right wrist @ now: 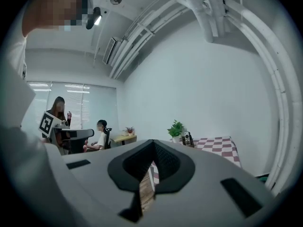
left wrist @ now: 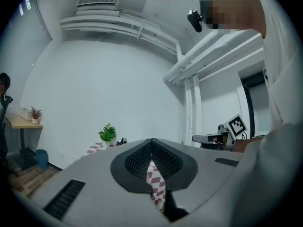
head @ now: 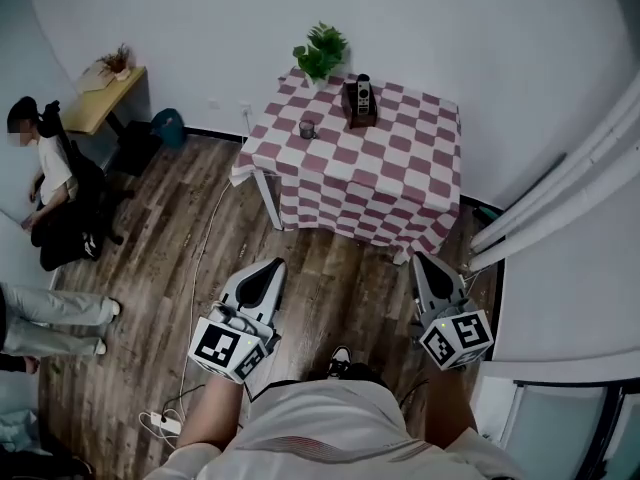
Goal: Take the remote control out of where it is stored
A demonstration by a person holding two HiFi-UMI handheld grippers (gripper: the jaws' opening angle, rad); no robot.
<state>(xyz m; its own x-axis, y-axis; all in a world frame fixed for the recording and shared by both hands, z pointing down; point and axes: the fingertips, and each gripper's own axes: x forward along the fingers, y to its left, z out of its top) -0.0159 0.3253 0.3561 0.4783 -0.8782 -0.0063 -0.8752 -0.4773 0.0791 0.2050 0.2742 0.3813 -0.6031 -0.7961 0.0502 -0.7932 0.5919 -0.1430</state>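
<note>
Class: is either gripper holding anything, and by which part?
Nothing is held. Left gripper and right gripper are shut and empty; the remote control stands in its holder.

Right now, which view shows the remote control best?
The head view: the remote control stands unobstructed in its holder on the table. The right gripper view shows it small and far; the left gripper view, barely a speck.

table (head: 400, 183): ahead of right tong (head: 425, 261) | plant (head: 321, 51): far ahead | cup (head: 307, 128): ahead of left tong (head: 272, 266) | desk (head: 105, 96): far left | bin (head: 168, 126): beside desk
</note>
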